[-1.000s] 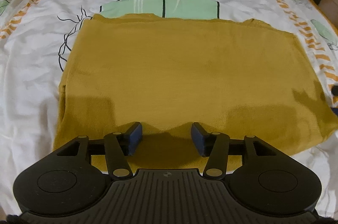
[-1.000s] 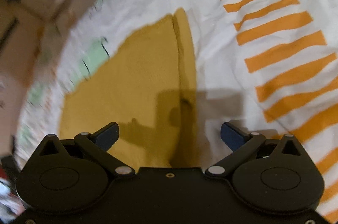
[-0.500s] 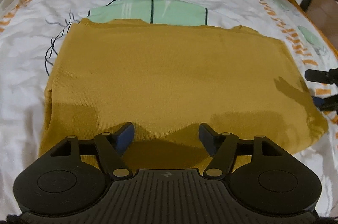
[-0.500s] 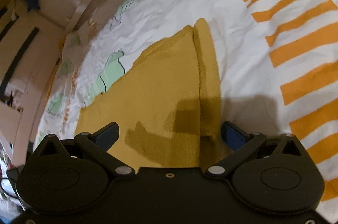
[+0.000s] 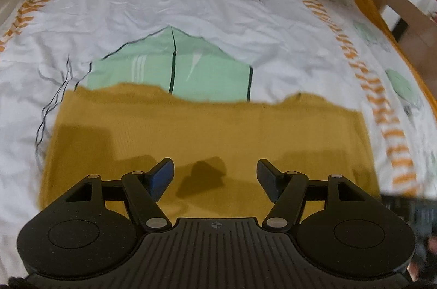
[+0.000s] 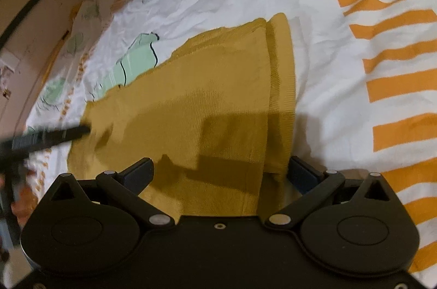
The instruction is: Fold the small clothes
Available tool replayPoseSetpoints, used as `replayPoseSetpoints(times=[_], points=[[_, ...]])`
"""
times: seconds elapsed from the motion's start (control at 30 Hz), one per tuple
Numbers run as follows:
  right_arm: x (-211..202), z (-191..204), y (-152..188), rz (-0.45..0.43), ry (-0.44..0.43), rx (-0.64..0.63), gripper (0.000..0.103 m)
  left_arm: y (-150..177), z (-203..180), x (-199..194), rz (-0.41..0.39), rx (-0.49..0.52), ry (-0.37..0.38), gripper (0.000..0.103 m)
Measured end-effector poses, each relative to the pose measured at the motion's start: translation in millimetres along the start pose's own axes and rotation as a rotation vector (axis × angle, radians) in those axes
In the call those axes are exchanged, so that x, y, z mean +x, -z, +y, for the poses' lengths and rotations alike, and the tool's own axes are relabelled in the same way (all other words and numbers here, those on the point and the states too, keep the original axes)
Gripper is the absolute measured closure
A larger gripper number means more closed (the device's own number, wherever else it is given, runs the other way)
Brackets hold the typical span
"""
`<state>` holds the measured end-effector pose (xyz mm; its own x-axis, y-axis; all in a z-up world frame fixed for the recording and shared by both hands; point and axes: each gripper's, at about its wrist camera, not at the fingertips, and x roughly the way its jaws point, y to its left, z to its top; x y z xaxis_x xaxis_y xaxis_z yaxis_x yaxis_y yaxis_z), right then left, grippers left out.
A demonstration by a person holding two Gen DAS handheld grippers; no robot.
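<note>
Lying under both gaping tongs (image 5: 215, 174) (image 6: 218, 171), garment (image 5: 207, 130)

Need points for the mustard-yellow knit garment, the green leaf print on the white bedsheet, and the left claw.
mustard-yellow knit garment (image 5: 207, 130): left wrist view, middle of its flat top layer.
green leaf print (image 5: 169, 70): left wrist view, centre of the leaf beside its dark vein.
left claw (image 5: 215, 174): left wrist view, midway between its open fingertips.

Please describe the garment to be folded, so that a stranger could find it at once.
On the white bedsheet with orange stripes and green prints lies the mustard-yellow garment, spread flat. It is the only plain, single-coloured cloth there.
</note>
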<state>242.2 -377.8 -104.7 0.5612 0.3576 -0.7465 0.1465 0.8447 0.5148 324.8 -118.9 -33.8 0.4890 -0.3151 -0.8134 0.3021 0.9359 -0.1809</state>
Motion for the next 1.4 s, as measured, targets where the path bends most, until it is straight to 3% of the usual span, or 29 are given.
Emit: replayPoseSetpoints(times=[0.2,0.37,0.57,0.83,1.07,1.2,1.4], points=[[1.6,5.8,-1.8,0.04,0.029,-0.066,0.0,-15.8,-11.1,36.8,0.035,-0.025,-0.087,0.039],[-0.4,-1.9,-3.7,0.034,-0.004,-0.005,0.0,-17.9,-16.2,56.3,0.042,-0.054,-0.084,0.039],[-1.9,-16.3,-8.1,0.028,-0.067,0.095,0.0,-15.3,-28.7,69.6,0.047,0.041,-0.152,0.033],[-4.1,-36.6,-10.4,0.016,-0.159,0.23,0.0,-5.6,-26.5,47.8,0.058,0.037,-0.149,0.036],[-1.8,-32.8,-13.0,0.021,-0.149,0.215,0.0,39.3,-27.2,19.2,0.064,0.085,-0.116,0.036],[-1.4,-30.6,-13.4,0.023,-0.141,0.202,0.0,59.7,-26.3,11.3,0.11,0.081,-0.097,0.036],[-0.6,-34.3,-13.7,0.017,-0.158,0.219,0.0,82.0,-23.7,-3.6,0.088,0.103,-0.079,0.036]])
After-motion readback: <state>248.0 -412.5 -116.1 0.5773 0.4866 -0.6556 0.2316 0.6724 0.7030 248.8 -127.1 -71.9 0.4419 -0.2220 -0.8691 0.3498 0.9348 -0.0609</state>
